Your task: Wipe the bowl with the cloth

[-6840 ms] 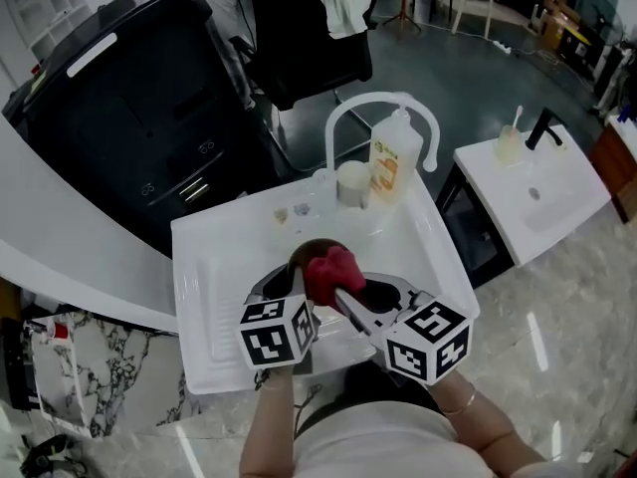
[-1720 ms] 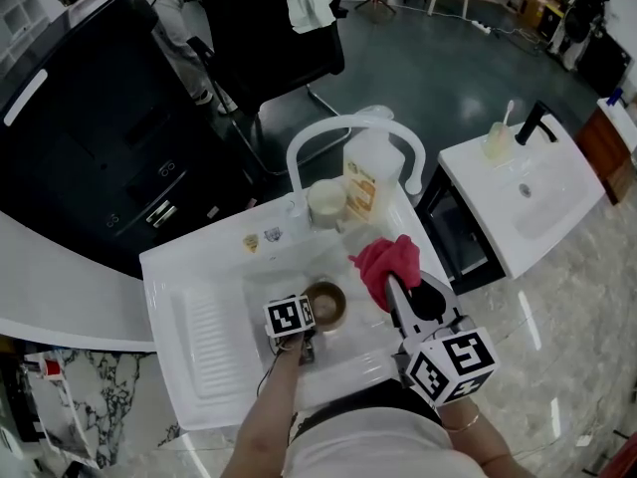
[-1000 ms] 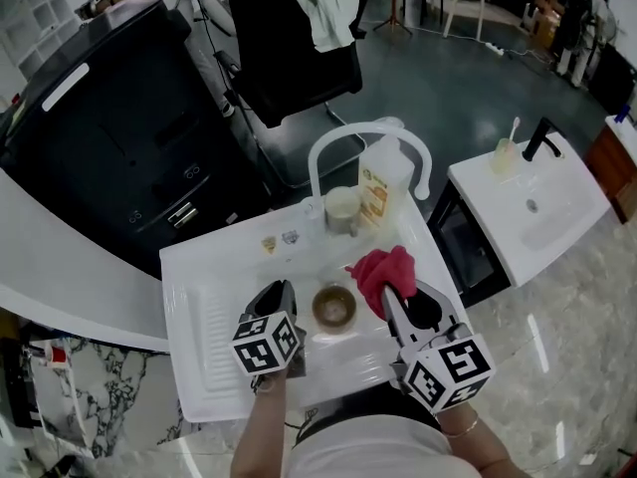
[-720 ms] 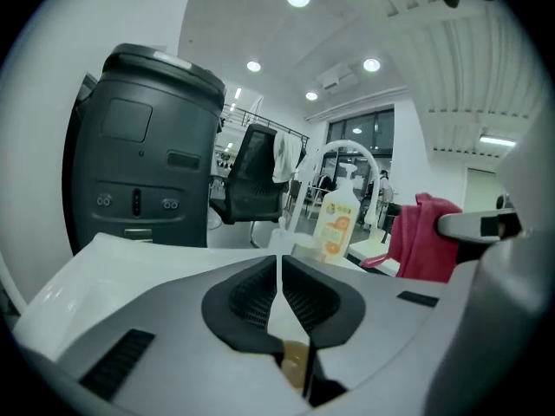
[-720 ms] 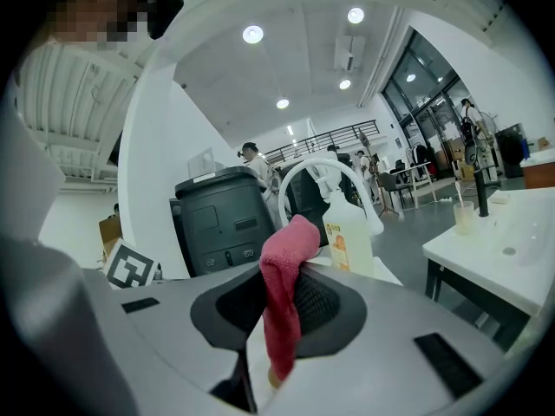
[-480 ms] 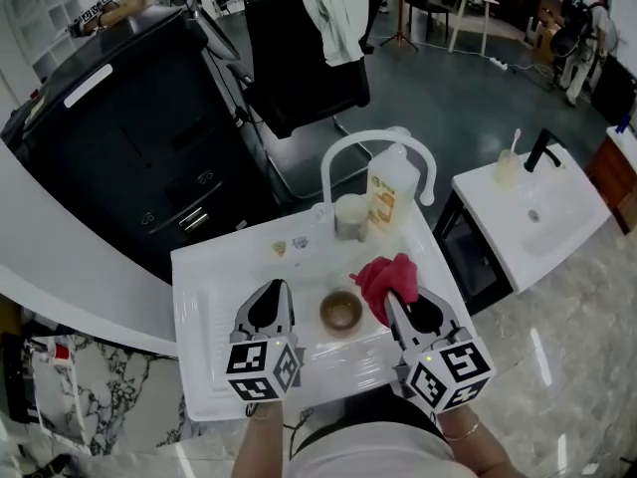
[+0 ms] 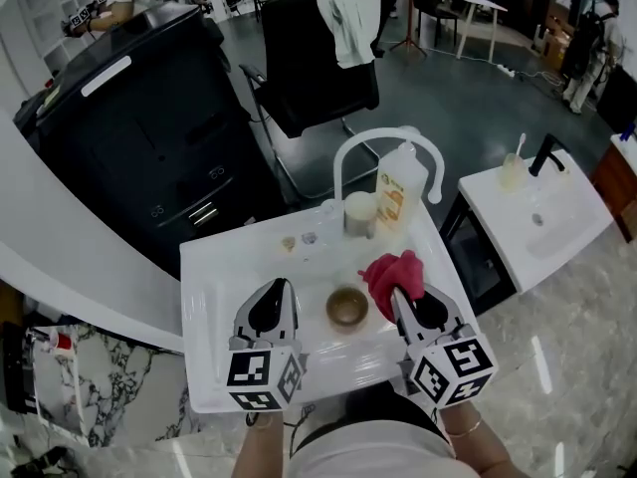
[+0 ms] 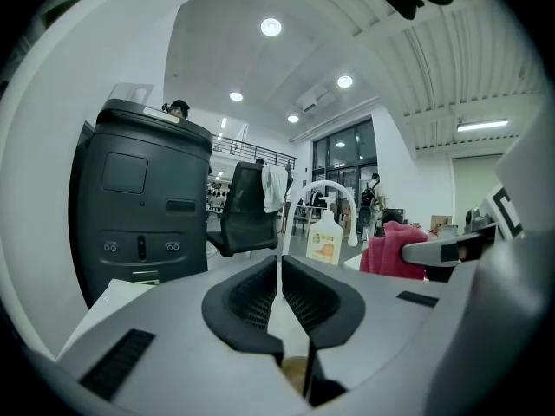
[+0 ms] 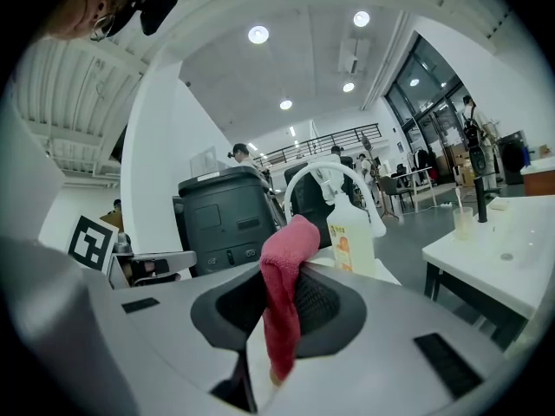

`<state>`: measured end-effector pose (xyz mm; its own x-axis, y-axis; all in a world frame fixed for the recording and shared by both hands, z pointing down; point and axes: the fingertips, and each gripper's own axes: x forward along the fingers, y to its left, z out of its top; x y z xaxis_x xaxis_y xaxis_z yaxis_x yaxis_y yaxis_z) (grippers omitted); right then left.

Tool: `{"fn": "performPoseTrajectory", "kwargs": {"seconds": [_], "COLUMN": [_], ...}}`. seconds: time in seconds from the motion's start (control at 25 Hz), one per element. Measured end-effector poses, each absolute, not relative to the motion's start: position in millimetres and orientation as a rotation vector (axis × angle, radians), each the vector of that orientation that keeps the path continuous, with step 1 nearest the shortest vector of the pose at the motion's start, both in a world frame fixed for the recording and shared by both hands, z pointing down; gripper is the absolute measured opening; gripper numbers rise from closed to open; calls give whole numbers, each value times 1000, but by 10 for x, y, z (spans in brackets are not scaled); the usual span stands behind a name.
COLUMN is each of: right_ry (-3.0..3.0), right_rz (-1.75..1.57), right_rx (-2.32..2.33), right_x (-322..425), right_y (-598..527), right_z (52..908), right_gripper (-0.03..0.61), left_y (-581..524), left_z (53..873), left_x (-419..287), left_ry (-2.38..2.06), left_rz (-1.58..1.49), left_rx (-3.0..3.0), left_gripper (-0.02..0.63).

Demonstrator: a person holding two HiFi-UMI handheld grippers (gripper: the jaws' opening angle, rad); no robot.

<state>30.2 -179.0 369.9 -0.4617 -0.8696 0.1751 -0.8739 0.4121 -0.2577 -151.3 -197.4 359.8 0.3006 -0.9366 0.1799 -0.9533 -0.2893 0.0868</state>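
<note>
L gripper (image 7: pixel 276 289) is hovering over the sink (image 7: pixel 204 386); its jaws have just been closing and are now together w/ nothing btwn. R gripper (image 7: pixel 399 292) is pinching the red cloth (image 7: pixel 390 270), just right of the brown bowl (image 7: pixel 346 307), which is sitting in the basin btwn both grippers.

Left gripper (image 7: pixel 275 285) and right gripper (image 7: pixel 400 297) are done in grey with black ribbed pads (image 8: pixel 251 297), each capped with a black-and-white marker cube (image 7: pixel 264 378). A white top (image 7: pixel 368 456) and thin right-wrist bracelet (image 7: pixel 460 431) are worn.
</note>
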Motion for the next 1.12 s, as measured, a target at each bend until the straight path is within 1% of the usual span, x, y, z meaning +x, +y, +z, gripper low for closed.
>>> {"fn": "performPoseTrajectory", "kwargs": {"seconds": [1.12], "right_ry": [-2613], "right_rz": [432], "right_rx": [1635], "right_x": [231], "right_y": [-1744], "right_z": [3685], "right_gripper": [75], "left_y": [-1754], "left_z": [3577], "left_x": [-1741], "left_ry": [-1772], "left_rz": [97], "left_rx": [2346], "left_gripper": [35]}}
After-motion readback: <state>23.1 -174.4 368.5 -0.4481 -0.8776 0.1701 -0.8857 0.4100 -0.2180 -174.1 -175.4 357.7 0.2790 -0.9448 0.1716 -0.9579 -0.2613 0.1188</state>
